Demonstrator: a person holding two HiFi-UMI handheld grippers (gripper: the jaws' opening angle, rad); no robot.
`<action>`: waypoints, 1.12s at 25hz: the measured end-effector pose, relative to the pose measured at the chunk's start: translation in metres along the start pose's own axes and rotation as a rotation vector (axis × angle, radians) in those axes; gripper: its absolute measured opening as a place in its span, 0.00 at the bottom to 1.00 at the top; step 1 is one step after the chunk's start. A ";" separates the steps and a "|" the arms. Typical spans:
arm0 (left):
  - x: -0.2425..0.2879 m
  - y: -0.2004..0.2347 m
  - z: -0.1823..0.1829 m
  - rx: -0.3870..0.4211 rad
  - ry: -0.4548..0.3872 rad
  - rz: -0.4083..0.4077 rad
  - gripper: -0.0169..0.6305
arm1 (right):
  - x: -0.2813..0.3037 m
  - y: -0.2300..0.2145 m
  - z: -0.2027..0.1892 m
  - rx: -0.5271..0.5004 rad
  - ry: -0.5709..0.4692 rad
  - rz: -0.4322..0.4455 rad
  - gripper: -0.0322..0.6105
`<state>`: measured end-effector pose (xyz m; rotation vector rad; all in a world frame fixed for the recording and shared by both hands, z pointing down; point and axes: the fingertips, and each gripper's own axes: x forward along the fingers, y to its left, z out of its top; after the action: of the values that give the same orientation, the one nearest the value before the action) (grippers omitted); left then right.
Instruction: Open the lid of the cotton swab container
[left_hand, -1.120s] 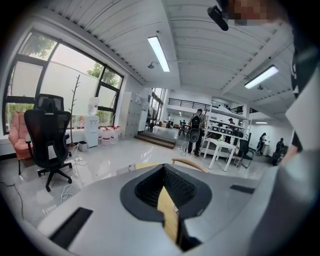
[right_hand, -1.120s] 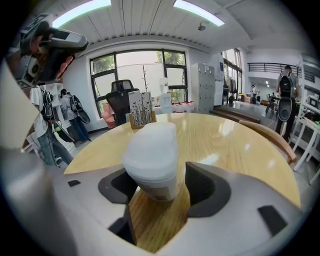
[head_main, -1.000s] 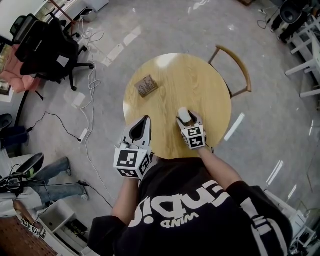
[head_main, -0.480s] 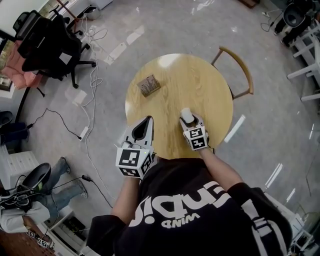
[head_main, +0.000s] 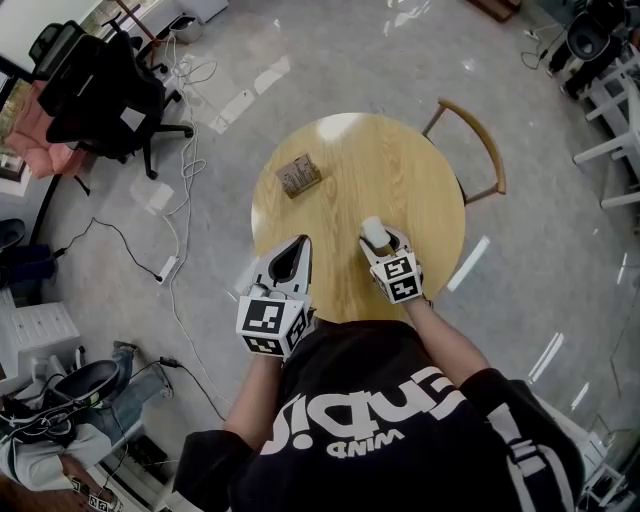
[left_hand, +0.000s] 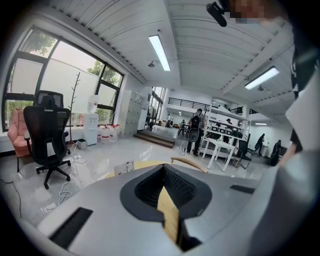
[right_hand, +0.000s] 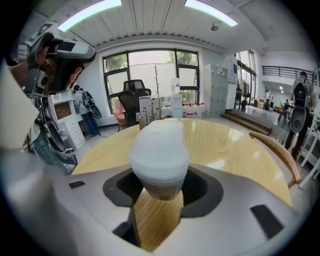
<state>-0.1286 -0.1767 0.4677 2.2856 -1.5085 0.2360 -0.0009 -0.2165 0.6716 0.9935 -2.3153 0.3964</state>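
Observation:
The cotton swab container (head_main: 372, 230) is a small tub with a cloudy white lid (right_hand: 159, 150), lid on. It sits between the jaws of my right gripper (head_main: 378, 241), near the front of the round wooden table (head_main: 400, 160). Those jaws have just been closing, and their pads now press on the tub's lower sides, holding it a little off the tabletop in the right gripper view (right_hand: 159, 192). My left gripper (head_main: 298, 246) hovers at the table's front left edge, shut with nothing in it (left_hand: 164, 169).
A small brown patterned box (head_main: 297, 174) lies at the table's far left. A wooden chair (head_main: 470, 130) stands behind the table at the right. On the floor at left are a black office chair (head_main: 100, 95) and loose cables (head_main: 180, 170).
My right gripper's jaws narrowed onto the container and the gripper rose slightly with it. The left gripper stayed where it was.

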 end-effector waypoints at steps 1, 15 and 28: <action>0.000 0.000 0.000 0.000 -0.001 -0.001 0.04 | -0.002 -0.001 0.004 -0.005 -0.004 0.009 0.35; -0.003 -0.007 0.004 0.014 -0.011 -0.039 0.04 | -0.051 0.000 0.063 -0.118 -0.037 0.189 0.36; -0.012 -0.009 0.012 0.052 -0.023 -0.088 0.04 | -0.088 0.019 0.082 -0.354 -0.002 0.375 0.35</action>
<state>-0.1259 -0.1682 0.4508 2.3967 -1.4248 0.2274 0.0020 -0.1933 0.5522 0.3905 -2.4601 0.1199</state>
